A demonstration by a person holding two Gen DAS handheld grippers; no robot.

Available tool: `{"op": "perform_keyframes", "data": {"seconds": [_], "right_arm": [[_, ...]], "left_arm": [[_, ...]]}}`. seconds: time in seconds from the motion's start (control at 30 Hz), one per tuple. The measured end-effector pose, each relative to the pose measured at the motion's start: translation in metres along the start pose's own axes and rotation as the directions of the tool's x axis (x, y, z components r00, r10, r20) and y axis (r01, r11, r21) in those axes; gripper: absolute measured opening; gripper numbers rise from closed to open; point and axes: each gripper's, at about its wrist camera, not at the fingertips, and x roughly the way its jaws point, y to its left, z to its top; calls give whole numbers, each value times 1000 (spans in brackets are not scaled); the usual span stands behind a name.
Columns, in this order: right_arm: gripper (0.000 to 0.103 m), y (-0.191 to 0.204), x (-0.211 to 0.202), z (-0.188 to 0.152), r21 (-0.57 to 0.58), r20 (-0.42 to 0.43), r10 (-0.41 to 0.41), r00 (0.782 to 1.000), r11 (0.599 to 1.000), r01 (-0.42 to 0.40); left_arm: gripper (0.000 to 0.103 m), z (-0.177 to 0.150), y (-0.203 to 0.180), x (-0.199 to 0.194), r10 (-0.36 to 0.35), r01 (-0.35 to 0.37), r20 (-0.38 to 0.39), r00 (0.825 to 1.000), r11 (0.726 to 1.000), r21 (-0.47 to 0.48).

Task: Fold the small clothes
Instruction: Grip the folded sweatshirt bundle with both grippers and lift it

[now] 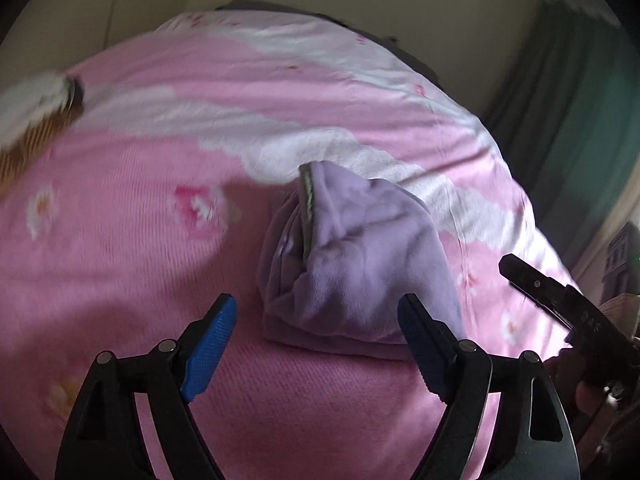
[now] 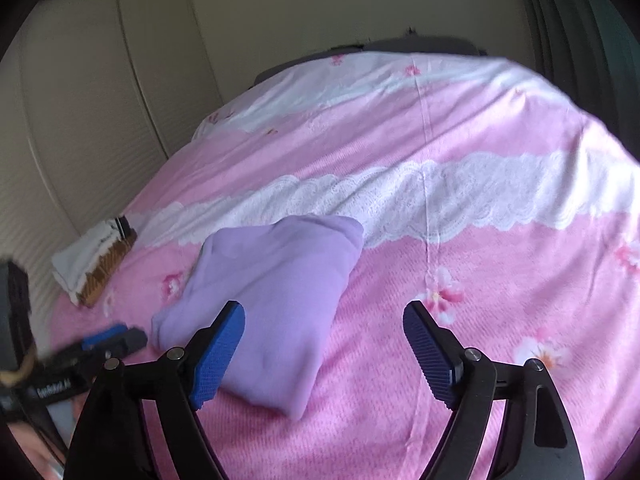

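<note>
A lilac garment point(image 1: 360, 248) lies folded into a compact bundle on the pink bedspread point(image 1: 140, 260), a dark-edged hem standing up at its top. My left gripper point(image 1: 318, 312) is open just before its near edge, nothing between the blue pads. In the right wrist view the same lilac garment point(image 2: 272, 280) lies flat and rectangular. My right gripper point(image 2: 324, 316) hovers open over its near right corner, holding nothing. The left gripper point(image 2: 120, 338) shows at the garment's left side. One finger point(image 1: 520, 272) of the right gripper enters the left wrist view from the right.
A folded white and brown garment point(image 2: 94, 264) lies near the bed's left edge, also seen in the left wrist view point(image 1: 36, 116). A white lace band point(image 2: 440, 192) crosses the bedspread point(image 2: 480, 280). A pale wardrobe point(image 2: 100, 100) stands on the left, a dark green curtain point(image 1: 568, 100) on the right.
</note>
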Motion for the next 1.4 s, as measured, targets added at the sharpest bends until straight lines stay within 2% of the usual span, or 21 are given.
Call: {"op": "perform_keyframes", "data": {"seconds": [0.1, 0.2, 0.33, 0.6, 0.9, 1.0, 1.17, 1.27, 1.33, 1.4], "right_arm": [[82, -14, 14, 9, 52, -34, 58, 998, 997, -56], [82, -25, 35, 14, 114, -79, 134, 988, 986, -125], [82, -31, 60, 16, 181, -122, 207, 971, 966, -183], [82, -40, 95, 14, 270, -172, 296, 940, 932, -244], [82, -38, 137, 11, 338, -222, 382, 897, 893, -297], [83, -30, 151, 11, 353, -233, 427, 874, 874, -333], [85, -18, 168, 12, 356, -251, 448, 858, 867, -349], [85, -9, 173, 11, 349, -255, 448, 857, 869, -350], [85, -6, 173, 10, 342, -256, 452, 854, 869, -357], [85, -11, 171, 9, 338, -259, 453, 853, 870, -359]], "left_arm": [[84, -8, 9, 8, -19, 19, -1, 1000, 993, -118], [84, -15, 19, 16, -49, 45, -10, 999, 974, -223], [84, -22, 27, 23, -82, 73, -18, 996, 953, -292], [88, -24, 33, 42, -166, 148, -15, 986, 914, -378], [98, -21, 35, 57, -179, 167, 11, 984, 894, -416], [101, -19, 32, 61, -172, 163, 16, 985, 895, -414], [100, -18, 34, 62, -173, 170, 31, 984, 895, -412], [91, -17, 40, 70, -139, 132, 10, 990, 919, -370], [91, -19, 43, 73, -140, 135, 15, 990, 916, -378], [90, -19, 37, 74, -128, 126, 19, 992, 926, -357]]}}
